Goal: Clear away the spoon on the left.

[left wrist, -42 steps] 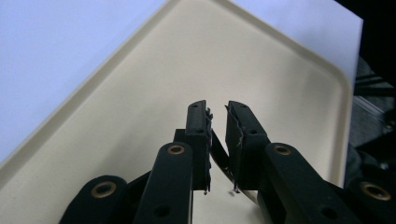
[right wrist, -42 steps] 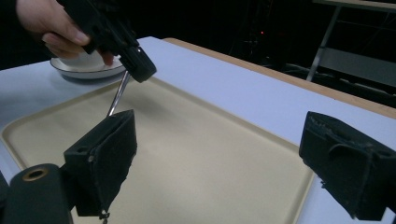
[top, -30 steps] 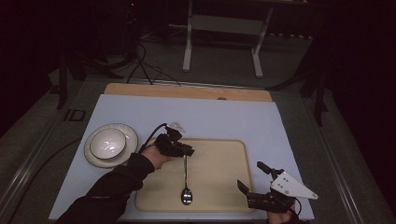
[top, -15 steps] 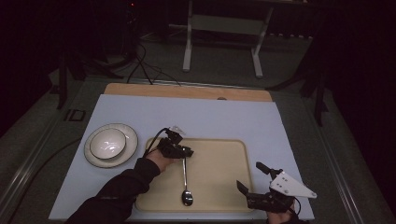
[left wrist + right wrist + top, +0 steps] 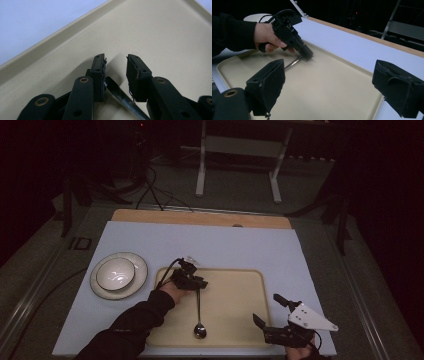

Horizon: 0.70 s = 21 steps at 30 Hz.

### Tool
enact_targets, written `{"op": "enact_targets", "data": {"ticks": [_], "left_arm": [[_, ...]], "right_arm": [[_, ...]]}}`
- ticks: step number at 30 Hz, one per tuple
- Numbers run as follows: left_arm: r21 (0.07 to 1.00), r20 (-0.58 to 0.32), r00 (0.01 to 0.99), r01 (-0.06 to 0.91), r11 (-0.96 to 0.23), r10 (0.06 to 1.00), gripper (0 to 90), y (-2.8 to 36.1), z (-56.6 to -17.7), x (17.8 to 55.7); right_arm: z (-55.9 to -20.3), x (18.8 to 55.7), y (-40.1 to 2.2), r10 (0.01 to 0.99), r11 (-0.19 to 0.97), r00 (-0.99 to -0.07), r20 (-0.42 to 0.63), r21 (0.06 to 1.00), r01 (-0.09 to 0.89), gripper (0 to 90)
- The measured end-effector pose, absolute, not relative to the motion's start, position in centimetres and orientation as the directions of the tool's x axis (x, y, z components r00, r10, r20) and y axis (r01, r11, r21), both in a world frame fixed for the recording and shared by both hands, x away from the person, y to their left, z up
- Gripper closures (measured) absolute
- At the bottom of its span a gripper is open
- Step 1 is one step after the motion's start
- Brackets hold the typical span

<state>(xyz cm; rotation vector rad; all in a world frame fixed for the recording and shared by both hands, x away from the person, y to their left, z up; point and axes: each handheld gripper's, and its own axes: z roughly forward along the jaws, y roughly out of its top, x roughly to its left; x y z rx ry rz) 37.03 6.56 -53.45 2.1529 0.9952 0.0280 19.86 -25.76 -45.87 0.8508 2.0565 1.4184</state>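
A metal spoon [image 5: 199, 310] lies on the beige tray [image 5: 210, 270], bowl toward me and handle pointing away. My left gripper [image 5: 200, 284] is at the handle's far end, low over the tray. In the left gripper view its jaws [image 5: 115, 58] stand apart with the spoon's handle tip [image 5: 117, 92] between them, resting against one pad. My right gripper [image 5: 266, 308] hovers open at the tray's near right corner with nothing in it. The right gripper view looks between its fingers [image 5: 329, 65] across the tray [image 5: 324, 82] to the left gripper [image 5: 308, 55] and the spoon [image 5: 292, 63].
A white bowl [image 5: 116, 272] sits on a white plate [image 5: 137, 270] left of the tray, on the pale blue mat [image 5: 225, 245]. A wooden strip [image 5: 200, 217] runs along the table's far edge. Stands and cables are on the floor beyond.
Almost nothing has moved. The left hand has shifted very slightly toward me, and the spoon lies in the same spot on the tray. The right gripper has held still.
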Motion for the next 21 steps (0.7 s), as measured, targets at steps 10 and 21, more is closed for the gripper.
{"op": "enact_targets", "data": {"ticks": [10,21], "left_arm": [[0.646,-0.258,0.698,0.639,-0.418,0.667,56.4,6.4,-52.5,36.7],[0.671,-0.281,0.687,0.64,-0.375,0.67,26.3,6.7,-50.0,35.2]], "right_arm": [[-45.9,19.9,-25.8,0.732,0.263,-0.68,-0.048,0.94,0.216,11.5],[-45.9,19.9,-25.8,0.735,0.262,-0.676,-0.046,0.939,0.221,11.4]]}}
